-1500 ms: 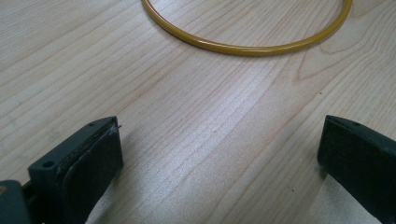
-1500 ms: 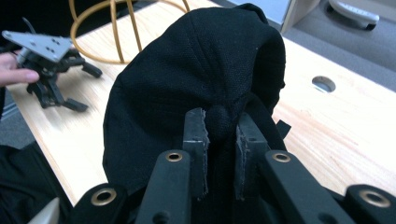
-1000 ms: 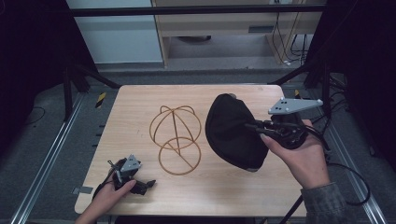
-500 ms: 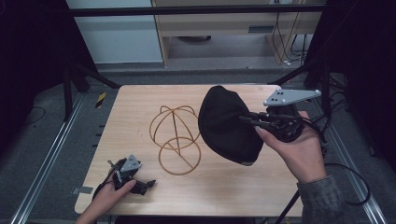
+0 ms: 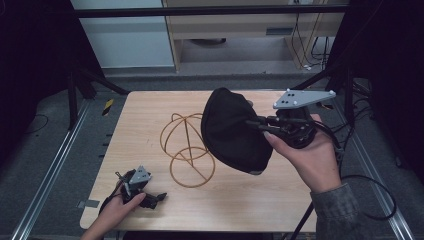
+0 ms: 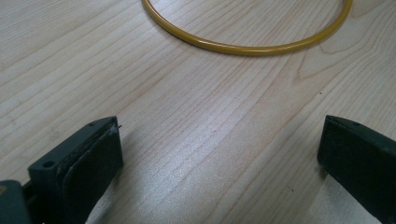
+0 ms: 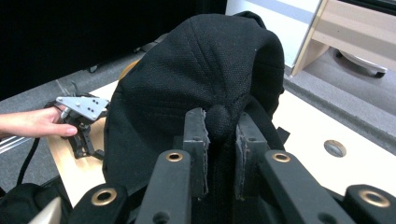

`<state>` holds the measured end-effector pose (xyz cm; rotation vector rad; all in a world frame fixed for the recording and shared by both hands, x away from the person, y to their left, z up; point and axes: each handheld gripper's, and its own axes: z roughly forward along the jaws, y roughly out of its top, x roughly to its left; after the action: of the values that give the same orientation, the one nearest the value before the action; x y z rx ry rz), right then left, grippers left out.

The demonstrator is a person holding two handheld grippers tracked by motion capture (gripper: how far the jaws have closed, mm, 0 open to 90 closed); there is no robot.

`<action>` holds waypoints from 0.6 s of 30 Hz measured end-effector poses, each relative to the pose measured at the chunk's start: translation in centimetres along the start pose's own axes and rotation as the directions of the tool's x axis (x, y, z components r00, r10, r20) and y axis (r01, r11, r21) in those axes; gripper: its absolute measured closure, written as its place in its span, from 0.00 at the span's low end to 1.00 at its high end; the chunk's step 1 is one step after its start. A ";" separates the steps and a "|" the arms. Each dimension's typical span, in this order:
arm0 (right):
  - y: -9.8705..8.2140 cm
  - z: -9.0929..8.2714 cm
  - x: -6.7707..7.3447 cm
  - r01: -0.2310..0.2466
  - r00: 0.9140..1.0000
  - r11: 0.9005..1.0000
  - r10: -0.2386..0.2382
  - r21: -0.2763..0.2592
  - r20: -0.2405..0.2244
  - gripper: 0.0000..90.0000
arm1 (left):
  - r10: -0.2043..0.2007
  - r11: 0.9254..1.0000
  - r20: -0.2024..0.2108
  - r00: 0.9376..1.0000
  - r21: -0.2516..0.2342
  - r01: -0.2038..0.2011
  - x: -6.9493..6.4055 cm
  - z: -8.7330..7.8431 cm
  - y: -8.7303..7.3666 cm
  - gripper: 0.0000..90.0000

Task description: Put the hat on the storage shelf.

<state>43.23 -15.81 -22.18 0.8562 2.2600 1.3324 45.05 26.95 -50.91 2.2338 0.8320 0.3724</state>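
A black cap (image 5: 231, 131) hangs in the air over the table's right half, held by my right gripper (image 5: 256, 123), which is shut on it. In the right gripper view the jaws pinch the cap (image 7: 201, 79) at its top button, and my right gripper (image 7: 220, 135) points along the table. A yellow wire hat stand (image 5: 189, 145) stands at the table's middle, just left of the cap. My left gripper (image 5: 156, 196) rests on the table near the front left corner, open, nothing between its fingers. In the left gripper view the stand's base ring (image 6: 247, 45) lies ahead of my left gripper (image 6: 219, 154).
The wooden table (image 5: 150, 120) has bare room at its left and back. A cable (image 5: 370, 185) trails off the right edge. Metal frame rails (image 5: 55, 165) run along both sides on the floor. The left gripper (image 7: 81, 116) and a hand show beyond the cap.
My right gripper has lifted the cap and carried it left, closer to the wire stand. The left gripper has stayed where it was.
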 end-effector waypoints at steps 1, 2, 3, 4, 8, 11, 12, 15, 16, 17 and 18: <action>0.2 0.1 0.1 0.004 1.000 1.000 -0.004 0.002 -0.002 0.87 | 0.000 1.000 0.000 1.000 0.000 0.000 0.0 0.0 0.0 0.00; 0.4 0.2 0.2 0.006 1.000 1.000 -0.006 0.002 -0.004 0.87 | 0.000 1.000 0.000 1.000 0.000 0.000 0.0 0.0 0.0 0.00; 0.7 0.4 0.3 0.011 1.000 1.000 -0.011 0.001 -0.006 0.87 | 0.000 1.000 0.000 1.000 0.000 0.000 0.0 0.0 0.0 0.00; 0.9 0.5 0.3 0.015 1.000 1.000 -0.015 0.002 -0.006 0.87 | 0.000 1.000 0.000 1.000 0.001 0.000 0.0 0.0 0.0 0.00; 1.3 1.2 0.6 0.019 1.000 1.000 -0.019 0.003 -0.015 0.87 | -0.001 1.000 0.001 1.000 0.001 0.001 0.0 0.0 0.0 0.00; 2.1 2.2 1.0 0.029 0.999 1.000 -0.029 0.009 -0.035 0.87 | -0.002 1.000 -0.001 1.000 -0.001 0.002 0.0 0.0 0.0 0.00; 2.3 2.5 1.1 0.034 0.999 0.999 -0.033 0.009 -0.037 0.87 | -0.002 1.000 -0.001 1.000 -0.001 0.002 0.0 0.0 0.0 0.00; 2.9 3.1 1.6 0.051 0.998 0.999 -0.050 0.018 -0.044 0.87 | -0.001 1.000 -0.001 1.000 -0.001 0.001 0.0 0.0 0.0 0.00; 3.1 3.3 1.8 0.055 0.997 0.998 -0.054 0.021 -0.047 0.87 | 0.000 1.000 -0.001 1.000 0.000 0.000 0.0 0.0 0.0 0.00; 3.2 3.5 1.9 0.058 0.997 0.998 -0.057 0.023 -0.052 0.87 | -0.001 1.000 -0.001 1.000 0.000 0.001 0.0 0.0 0.0 0.00; 3.3 3.7 2.0 0.059 0.997 0.998 -0.057 0.025 -0.056 0.87 | -0.001 1.000 -0.001 1.000 0.000 0.001 0.0 0.0 0.0 0.00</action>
<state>44.98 -10.81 -21.06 0.7651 2.3311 1.3186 45.06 26.95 -50.90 2.2332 0.8331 0.3735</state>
